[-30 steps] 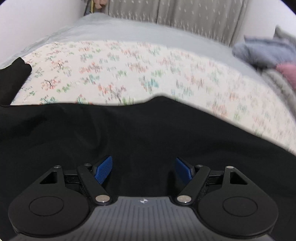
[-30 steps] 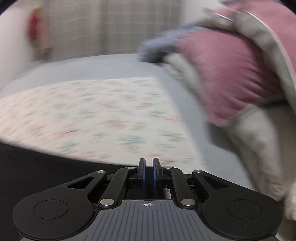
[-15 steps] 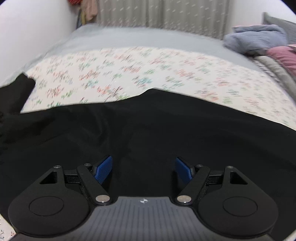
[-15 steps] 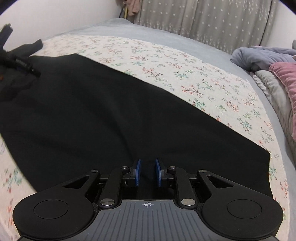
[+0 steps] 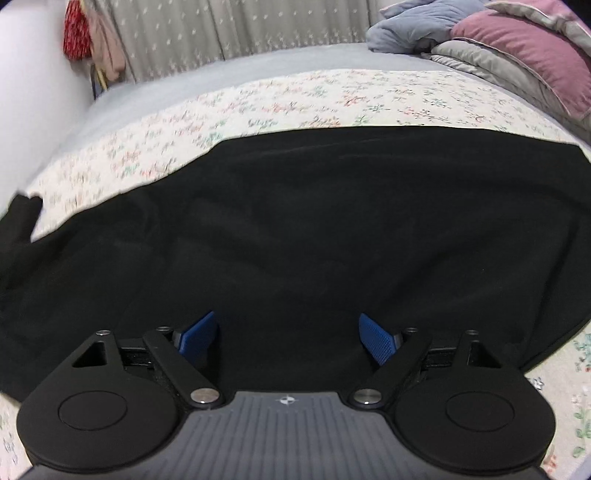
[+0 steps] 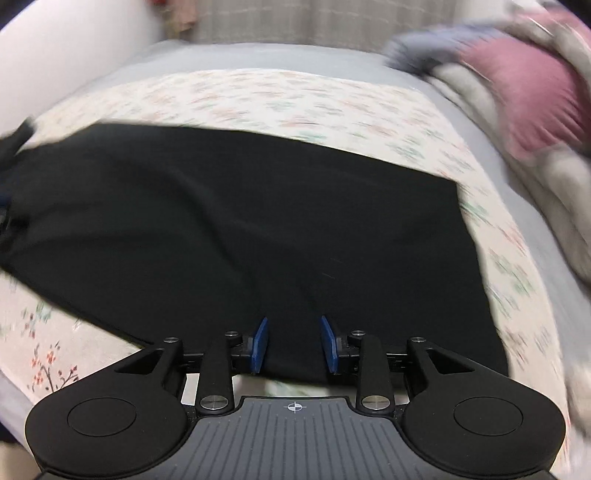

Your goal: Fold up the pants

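Observation:
The black pants (image 5: 295, 229) lie spread flat across a floral sheet (image 5: 295, 99) on the bed; they also show in the right wrist view (image 6: 258, 221). My left gripper (image 5: 288, 334) is open wide, its blue pads (image 5: 197, 334) over the near part of the black cloth with nothing between them. My right gripper (image 6: 293, 341) is open, its blue pads (image 6: 260, 345) standing either side of the pants' near edge, apart from the cloth. The pants' left end is bunched at the frame edge (image 5: 18, 221).
A pile of bedding with a pink pillow (image 5: 524, 51) and a blue-grey cloth (image 5: 413, 26) lies at the far right. A grey curtain (image 5: 240, 26) hangs behind the bed. A white wall (image 5: 33, 92) and hanging clothes (image 5: 92, 37) are at the left.
My right gripper has opened from shut and swung back over the pants' near edge. My left gripper stayed open and turned to the right, so the pants' right end came into view.

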A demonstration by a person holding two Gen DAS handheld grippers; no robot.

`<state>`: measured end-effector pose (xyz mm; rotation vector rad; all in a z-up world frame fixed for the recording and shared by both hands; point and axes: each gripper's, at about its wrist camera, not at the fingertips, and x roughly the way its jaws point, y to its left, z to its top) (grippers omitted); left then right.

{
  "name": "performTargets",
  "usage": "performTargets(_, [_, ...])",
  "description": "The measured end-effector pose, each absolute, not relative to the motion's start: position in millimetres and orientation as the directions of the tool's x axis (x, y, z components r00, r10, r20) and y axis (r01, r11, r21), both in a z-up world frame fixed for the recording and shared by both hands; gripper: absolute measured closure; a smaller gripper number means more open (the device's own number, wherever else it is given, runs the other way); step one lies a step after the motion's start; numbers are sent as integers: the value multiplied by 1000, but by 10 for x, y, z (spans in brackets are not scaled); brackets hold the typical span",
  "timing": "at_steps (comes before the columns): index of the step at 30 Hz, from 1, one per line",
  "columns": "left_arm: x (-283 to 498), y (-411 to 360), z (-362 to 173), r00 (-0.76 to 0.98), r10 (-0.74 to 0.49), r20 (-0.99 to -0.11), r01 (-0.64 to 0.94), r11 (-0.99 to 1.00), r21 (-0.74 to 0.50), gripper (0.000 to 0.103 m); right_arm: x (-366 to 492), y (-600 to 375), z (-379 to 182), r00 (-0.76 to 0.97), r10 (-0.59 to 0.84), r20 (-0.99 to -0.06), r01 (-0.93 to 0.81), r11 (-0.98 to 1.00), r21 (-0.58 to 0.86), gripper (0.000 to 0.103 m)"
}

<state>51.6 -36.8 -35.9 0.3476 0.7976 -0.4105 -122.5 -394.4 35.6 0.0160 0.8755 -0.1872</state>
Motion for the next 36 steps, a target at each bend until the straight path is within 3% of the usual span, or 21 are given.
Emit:
performTargets(4, [528, -260, -290, 619, -242, -747, 452, 888, 87, 20, -1479, -4386, 470, 628, -239, -741, 394, 918, 37, 66])
performTargets(6, [459, -285, -220, 639, -284, -715, 471, 879, 73, 20, -1680, -4693, 475, 649, -223, -727, 522, 826, 213, 48])
performTargets(9, [359, -404, -160, 640, -336, -691, 509, 859, 53, 20, -1924, -4981, 356, 698, -131, -704, 584, 673, 453, 47])
performTargets(11, [308, -532, -178, 625, -356, -695, 536, 843, 50, 20, -1986, -5035, 319, 720, -117, -684, 586, 630, 510, 47])
performTargets(17, [235, -883, -358, 627, -297, -720, 549, 824, 138, 20, -2017, -5038, 173, 737, -159, -657, 613, 565, 552, 47])
performTargets(27, [190, -770, -339, 618, -285, -733, 498, 863, 84, 20, -1906, -4955, 65, 754, -284, -593, 650, 452, 610, 46])
performTargets(29, [212, -751, -337, 615, -288, -734, 496, 865, 76, 20, -1902, -4927, 62, 754, -299, -585, 653, 441, 616, 48])
performTargets(33, [214, -819, -342, 617, -285, -734, 491, 868, 76, 20, -1906, -4919, 32, 755, -321, -572, 655, 406, 637, 64])
performTargets(36, [206, -827, -343, 623, -276, -731, 486, 870, 85, 17, -1938, -4932, 5, 770, -319, -553, 638, 367, 677, 65])
